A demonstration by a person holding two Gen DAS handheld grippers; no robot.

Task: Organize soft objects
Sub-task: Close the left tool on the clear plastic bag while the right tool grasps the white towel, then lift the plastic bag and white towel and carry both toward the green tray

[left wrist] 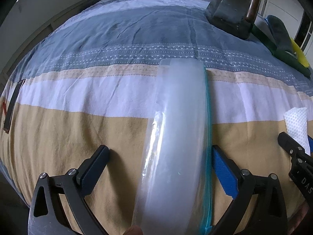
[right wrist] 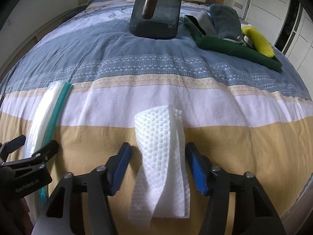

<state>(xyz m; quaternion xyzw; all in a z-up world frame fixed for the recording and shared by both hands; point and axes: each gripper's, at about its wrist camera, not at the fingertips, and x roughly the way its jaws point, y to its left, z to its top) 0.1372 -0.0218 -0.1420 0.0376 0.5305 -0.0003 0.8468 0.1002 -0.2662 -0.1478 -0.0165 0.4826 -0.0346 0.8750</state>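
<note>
Between your left gripper's fingers stands a clear plastic bag with a teal zip strip along its right edge, rising from the bottom of the left view across the tan and white bands of the bedspread. Those jaws are spread wide: the blue pad sits just beside the zip edge, the black one stays well apart on the other side, so I judge nothing is gripped yet. Expect the bag to be light, slick and floppy; take it by the stiffer zip strip, not the smooth film, which may slide out. Further right, a folded white dimpled cloth lies on the tan band between your right gripper's fingers. These jaws stand about half closed, with a visible gap on each side of the cloth, so it is framed but not pinched. It looks soft, light and easily squashed, so close on the thick folded middle so the loose layers do not peel apart. Both grippers tilt steeply down toward the bed, side by side, near its foot. Far right, green, grey and yellow soft things are heaped beside a dark stand.
</note>
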